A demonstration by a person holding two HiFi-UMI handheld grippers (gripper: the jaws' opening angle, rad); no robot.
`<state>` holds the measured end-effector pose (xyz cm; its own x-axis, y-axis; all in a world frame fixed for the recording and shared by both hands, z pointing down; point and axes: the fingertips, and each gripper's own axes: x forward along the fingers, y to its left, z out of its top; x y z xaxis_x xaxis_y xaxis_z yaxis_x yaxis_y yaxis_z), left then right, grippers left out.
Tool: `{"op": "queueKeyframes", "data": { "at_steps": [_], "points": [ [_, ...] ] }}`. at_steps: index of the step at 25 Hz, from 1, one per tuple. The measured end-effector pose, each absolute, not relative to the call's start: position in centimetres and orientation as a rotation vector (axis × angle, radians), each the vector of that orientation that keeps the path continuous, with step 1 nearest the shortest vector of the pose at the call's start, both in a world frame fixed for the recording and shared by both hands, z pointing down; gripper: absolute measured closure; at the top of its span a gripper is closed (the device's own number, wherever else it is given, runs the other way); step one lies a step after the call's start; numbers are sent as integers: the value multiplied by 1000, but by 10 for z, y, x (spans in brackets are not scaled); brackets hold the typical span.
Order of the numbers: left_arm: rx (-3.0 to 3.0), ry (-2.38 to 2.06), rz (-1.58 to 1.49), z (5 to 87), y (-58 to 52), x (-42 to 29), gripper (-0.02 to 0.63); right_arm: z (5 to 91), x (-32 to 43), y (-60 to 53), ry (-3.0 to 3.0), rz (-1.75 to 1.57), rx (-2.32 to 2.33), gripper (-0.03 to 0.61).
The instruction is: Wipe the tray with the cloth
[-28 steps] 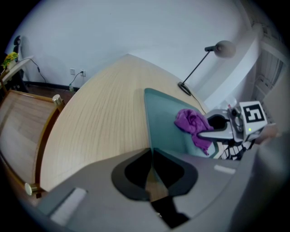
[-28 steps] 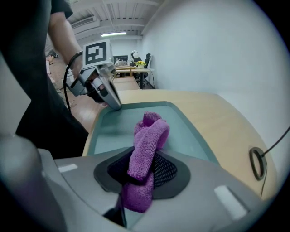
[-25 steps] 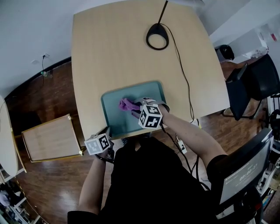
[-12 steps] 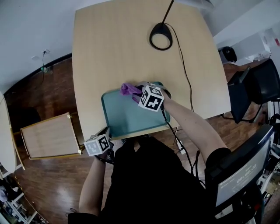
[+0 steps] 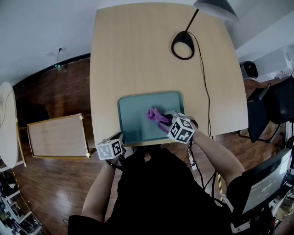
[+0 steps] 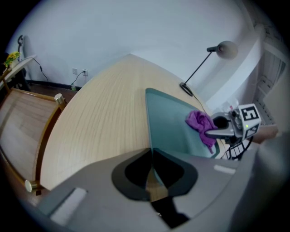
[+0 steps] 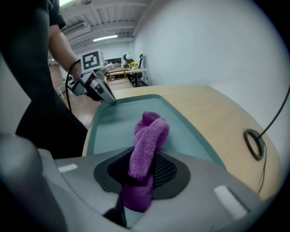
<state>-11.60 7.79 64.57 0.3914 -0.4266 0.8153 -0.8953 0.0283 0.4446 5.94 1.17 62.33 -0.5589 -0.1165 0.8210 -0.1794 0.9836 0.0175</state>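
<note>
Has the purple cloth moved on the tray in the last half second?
Yes: the purple towelling cloth came from the far rim of the teal tray back toward its middle.

Lamp shade (image 5: 216,9) partly off-frame

Bright, even light with soft shadows; fisheye bends edges, corners go dark, foreground seems slightly blurred.

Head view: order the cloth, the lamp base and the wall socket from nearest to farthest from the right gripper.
1. Cloth, in the right gripper jaws.
2. Lamp base, far end of the table.
3. Wall socket, far left wall.
</note>
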Motion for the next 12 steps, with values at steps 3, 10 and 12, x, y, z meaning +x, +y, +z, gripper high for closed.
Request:
{"op": "queueKeyframes", "data": {
  "at_steps": [3,10,12],
  "points": [
    [1587,-1206,547,649,73,-116,574,628,76,41,-2162,91,209,479],
    [1591,-1202,564,649,72,-114,574,631,89,65,-2163,124,242,479],
    [1593,-1202,567,648,72,-114,574,631,89,59,-2160,124,247,479]
  ]
}}
